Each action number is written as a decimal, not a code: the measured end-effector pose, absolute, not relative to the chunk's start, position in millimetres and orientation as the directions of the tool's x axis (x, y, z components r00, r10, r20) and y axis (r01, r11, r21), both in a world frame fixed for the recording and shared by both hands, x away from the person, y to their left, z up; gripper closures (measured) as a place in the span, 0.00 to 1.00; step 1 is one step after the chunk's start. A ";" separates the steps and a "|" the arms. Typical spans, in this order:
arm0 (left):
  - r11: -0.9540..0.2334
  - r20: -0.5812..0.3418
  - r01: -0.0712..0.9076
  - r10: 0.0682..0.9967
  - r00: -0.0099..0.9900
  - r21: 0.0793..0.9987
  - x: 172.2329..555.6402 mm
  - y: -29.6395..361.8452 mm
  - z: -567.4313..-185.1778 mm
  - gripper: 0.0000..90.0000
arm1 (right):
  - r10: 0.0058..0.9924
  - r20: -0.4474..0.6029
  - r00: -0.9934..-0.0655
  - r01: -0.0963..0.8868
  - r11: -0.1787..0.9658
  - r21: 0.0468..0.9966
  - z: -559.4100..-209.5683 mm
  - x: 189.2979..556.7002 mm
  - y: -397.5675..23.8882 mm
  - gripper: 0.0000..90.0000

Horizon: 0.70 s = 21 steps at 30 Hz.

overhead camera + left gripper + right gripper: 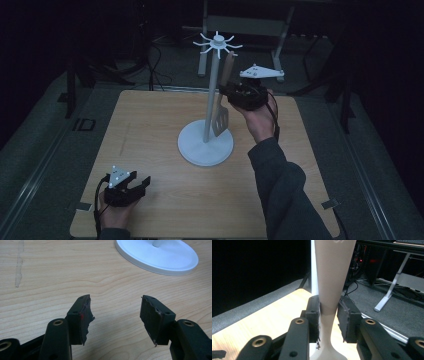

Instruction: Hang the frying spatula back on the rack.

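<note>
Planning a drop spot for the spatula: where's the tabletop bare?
Bare: table left of the stand base, front edge between left gripper and right sleeve. Crowded: around the pole, where the right gripper brackets the hanging spatula.

Hand-held gripper point(116, 315) jaws apart over wooden table point(50, 285), white stand base point(160, 257) beyond

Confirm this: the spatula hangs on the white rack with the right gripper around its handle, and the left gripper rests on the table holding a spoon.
Wrong about the spoon. The left gripper is open and empty in the left gripper view. The rest stands: spatula, white rack, right gripper.
</note>
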<state>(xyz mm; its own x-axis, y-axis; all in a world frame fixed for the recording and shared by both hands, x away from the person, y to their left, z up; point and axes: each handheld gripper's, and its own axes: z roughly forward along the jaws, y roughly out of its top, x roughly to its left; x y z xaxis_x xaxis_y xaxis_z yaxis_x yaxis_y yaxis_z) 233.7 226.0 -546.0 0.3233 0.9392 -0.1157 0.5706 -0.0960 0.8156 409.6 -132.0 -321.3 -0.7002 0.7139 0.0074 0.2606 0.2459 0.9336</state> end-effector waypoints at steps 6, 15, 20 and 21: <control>-0.096 -0.116 0.571 0.939 0.323 0.815 233.7 226.0 -546.0 0.47 | 0.714 0.002 -0.700 0.260 0.252 0.932 -324.8 410.2 -132.8 0.70; -0.098 -0.114 0.572 0.939 0.324 0.815 233.8 226.1 -546.0 0.47 | 0.730 -0.030 -0.683 0.243 0.266 0.933 -327.7 408.0 -135.4 0.54; -0.099 -0.115 0.573 0.939 0.325 0.814 233.9 226.2 -546.0 0.47 | 0.728 -0.037 -0.685 0.251 0.283 0.926 -330.9 405.1 -139.0 0.44; -0.098 -0.115 0.574 0.939 0.324 0.813 234.1 226.1 -546.2 0.47 | 0.725 -0.047 -0.687 0.249 0.295 0.922 -332.7 404.0 -140.5 0.42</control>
<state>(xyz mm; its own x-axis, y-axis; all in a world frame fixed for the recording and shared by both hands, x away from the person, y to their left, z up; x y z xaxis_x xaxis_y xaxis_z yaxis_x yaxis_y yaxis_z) 234.1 226.1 -546.2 0.3244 0.9388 -0.1153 0.5736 -0.0983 0.8132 404.0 -140.5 -332.7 -0.6872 0.7249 -0.0468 0.2487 0.2952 0.9225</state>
